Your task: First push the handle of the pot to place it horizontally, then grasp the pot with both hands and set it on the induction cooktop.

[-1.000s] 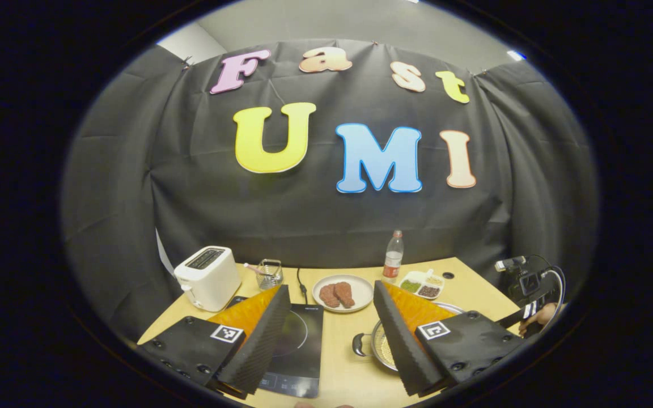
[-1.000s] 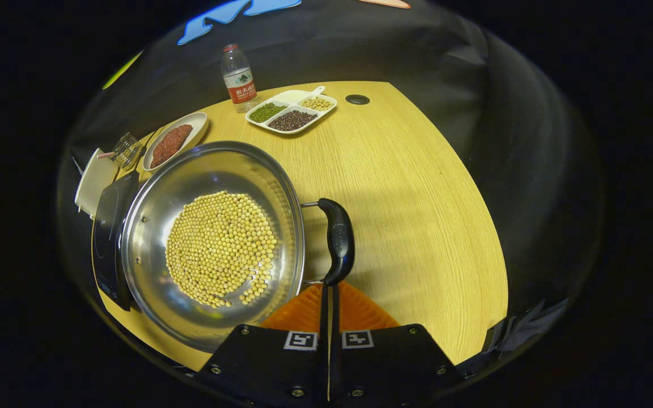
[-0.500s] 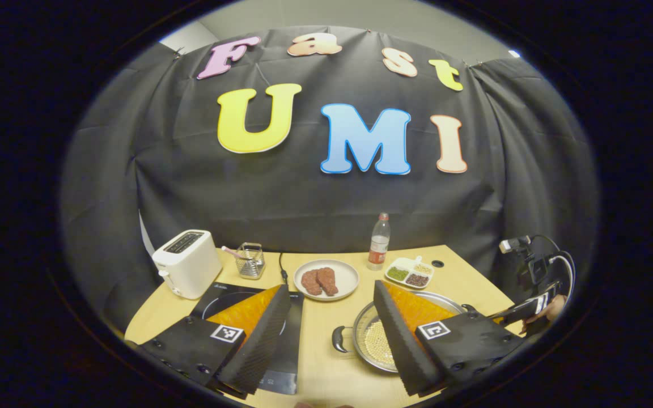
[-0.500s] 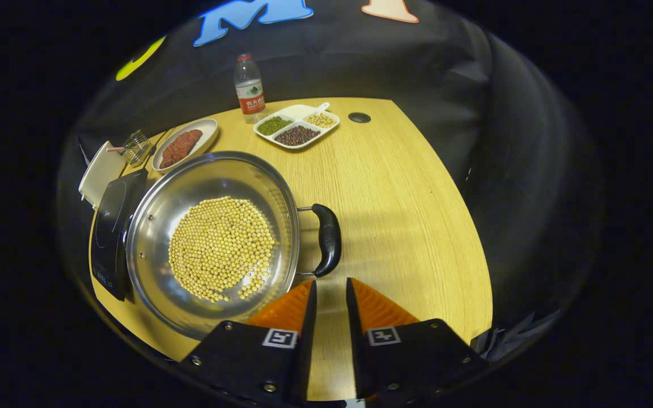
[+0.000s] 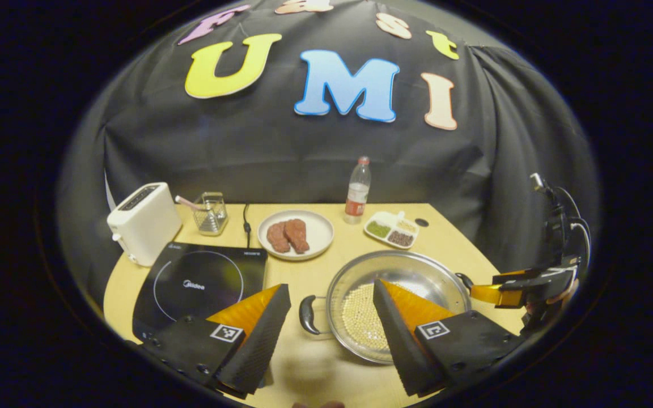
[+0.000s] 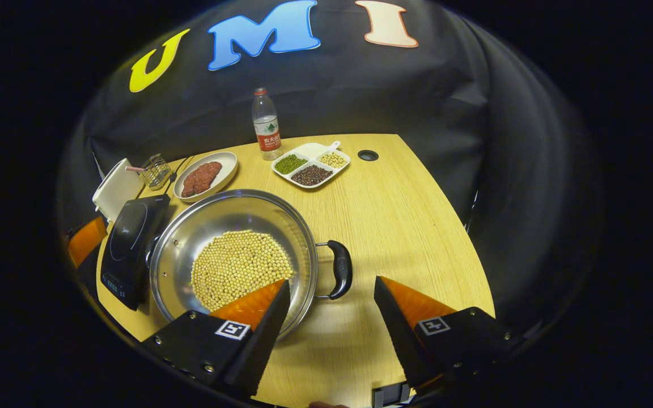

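A steel pot (image 6: 236, 212) holding yellow beans sits on the wooden table, right of the black induction cooktop (image 6: 131, 243). Its black right handle (image 6: 340, 269) lies just ahead of my right gripper (image 6: 331, 282), which is open and touches nothing. In the left gripper view the pot (image 5: 411, 272) is at lower right and the cooktop (image 5: 202, 280) at left. My left gripper (image 5: 331, 289) is open above the pot's left handle (image 5: 308, 314), its right finger over the beans. The right gripper (image 5: 522, 283), held by a hand, hovers past the pot's far handle.
At the back of the table stand a white toaster (image 5: 142, 221), a wire holder (image 5: 210, 212), a plate of meat (image 5: 295, 233), a water bottle (image 5: 357, 190) and a divided dish of beans (image 5: 393, 229). Bare table lies right of the pot (image 6: 406, 226).
My right gripper went from shut by the pot's right handle to open and drew back a little. The left gripper rose and tilted down toward the pot's left handle.
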### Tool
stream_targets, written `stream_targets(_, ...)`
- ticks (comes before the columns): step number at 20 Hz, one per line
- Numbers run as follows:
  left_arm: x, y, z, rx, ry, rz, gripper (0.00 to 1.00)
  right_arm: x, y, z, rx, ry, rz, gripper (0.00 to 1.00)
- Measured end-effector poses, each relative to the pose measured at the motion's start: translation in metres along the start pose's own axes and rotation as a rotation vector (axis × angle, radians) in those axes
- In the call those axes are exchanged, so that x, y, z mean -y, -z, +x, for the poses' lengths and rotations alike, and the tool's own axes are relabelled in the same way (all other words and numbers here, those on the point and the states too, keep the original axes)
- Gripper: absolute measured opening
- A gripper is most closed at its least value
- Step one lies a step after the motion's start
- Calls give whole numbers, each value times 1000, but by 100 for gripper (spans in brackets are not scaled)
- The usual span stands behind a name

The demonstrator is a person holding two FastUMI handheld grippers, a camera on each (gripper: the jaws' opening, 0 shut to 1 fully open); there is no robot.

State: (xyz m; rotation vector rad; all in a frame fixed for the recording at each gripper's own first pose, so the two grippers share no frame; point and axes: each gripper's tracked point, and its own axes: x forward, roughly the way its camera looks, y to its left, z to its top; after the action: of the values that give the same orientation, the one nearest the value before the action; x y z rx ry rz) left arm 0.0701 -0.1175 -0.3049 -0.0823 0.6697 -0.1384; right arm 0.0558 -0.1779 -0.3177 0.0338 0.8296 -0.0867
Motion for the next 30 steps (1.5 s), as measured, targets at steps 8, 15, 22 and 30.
stream_targets(8,-20,57,59,-169,-29,71,96,6,2,26,-22,-16,6,92)
stream_targets(15,-28,78,86,-242,-40,87,100,5,-4,50,-43,-13,-22,92)
stream_targets(22,-32,86,100,-273,-53,97,86,0,8,69,-107,-49,-4,72)
stream_targets(30,-26,91,106,-302,-37,101,71,-3,4,74,-113,-30,-43,58)
